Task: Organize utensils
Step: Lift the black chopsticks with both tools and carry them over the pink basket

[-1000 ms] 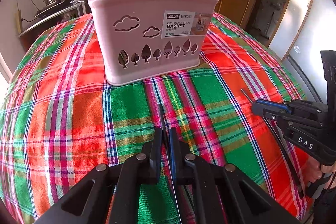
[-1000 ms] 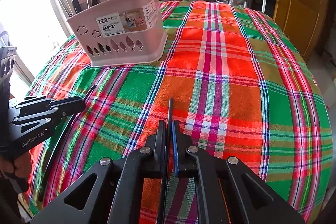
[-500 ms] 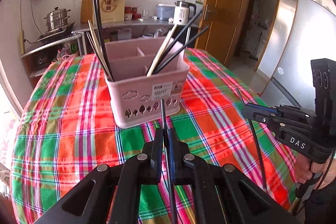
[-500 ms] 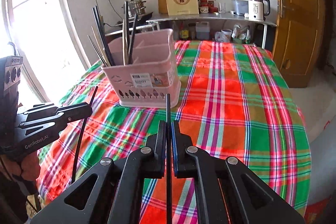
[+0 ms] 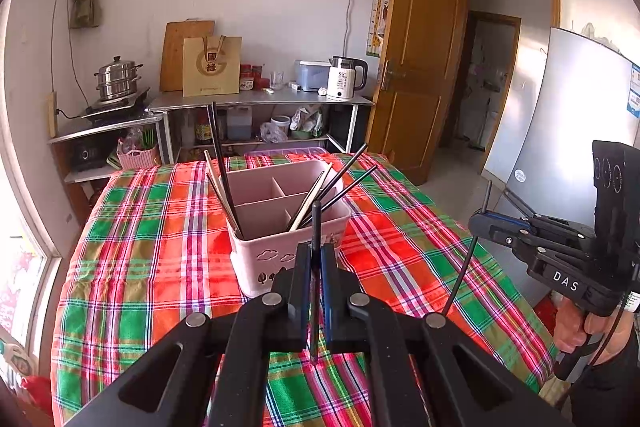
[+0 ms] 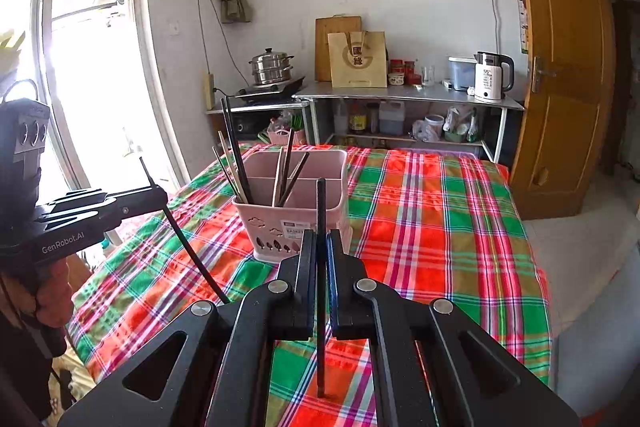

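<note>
Both grippers, left [image 5: 316,269] and right [image 6: 321,259], each clamp one black chopstick [image 5: 315,227], long axis upright. Pink basket [image 5: 280,227] lies straight ahead and below both; left looks slightly nearer.

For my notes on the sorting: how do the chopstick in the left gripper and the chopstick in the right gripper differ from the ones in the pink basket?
The black chopstick in the left gripper and the black chopstick in the right gripper are each single, clamped, raised above the table. The chopsticks in the pink basket stand grouped, leaning on its walls, and some are pale wood. Shared: thin, straight sticks.
</note>
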`<state>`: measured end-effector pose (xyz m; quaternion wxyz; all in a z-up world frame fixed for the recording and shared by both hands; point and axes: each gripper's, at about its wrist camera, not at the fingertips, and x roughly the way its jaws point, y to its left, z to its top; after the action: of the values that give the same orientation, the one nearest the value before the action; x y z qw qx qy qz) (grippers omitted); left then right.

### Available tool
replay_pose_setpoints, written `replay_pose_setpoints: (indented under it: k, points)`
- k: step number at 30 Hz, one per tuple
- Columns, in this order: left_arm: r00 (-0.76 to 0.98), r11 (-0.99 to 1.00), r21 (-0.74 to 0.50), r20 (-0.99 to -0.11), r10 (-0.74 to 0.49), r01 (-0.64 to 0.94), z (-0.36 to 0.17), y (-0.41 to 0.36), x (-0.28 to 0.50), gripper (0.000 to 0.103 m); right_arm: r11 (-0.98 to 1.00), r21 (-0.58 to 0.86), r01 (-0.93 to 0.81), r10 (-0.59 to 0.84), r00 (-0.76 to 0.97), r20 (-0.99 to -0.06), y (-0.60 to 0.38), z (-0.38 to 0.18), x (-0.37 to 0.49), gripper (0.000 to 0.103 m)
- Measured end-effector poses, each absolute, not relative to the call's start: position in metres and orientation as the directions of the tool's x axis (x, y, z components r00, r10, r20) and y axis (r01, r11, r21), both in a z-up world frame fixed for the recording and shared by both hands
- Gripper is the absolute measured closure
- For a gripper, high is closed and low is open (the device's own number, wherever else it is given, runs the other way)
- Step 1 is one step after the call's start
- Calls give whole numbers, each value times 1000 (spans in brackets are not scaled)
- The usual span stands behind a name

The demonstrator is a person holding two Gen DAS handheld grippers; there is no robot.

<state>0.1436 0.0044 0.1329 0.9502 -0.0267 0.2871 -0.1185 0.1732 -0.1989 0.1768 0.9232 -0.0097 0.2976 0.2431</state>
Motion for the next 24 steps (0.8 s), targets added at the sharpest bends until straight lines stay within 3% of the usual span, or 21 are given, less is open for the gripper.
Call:
replay_pose_setpoints:
  k: [24]
  points:
    - [790,965,-137,-554,-262,224,139,9,144,99,875,104,-473,449,714,-537,-198,189,164,98]
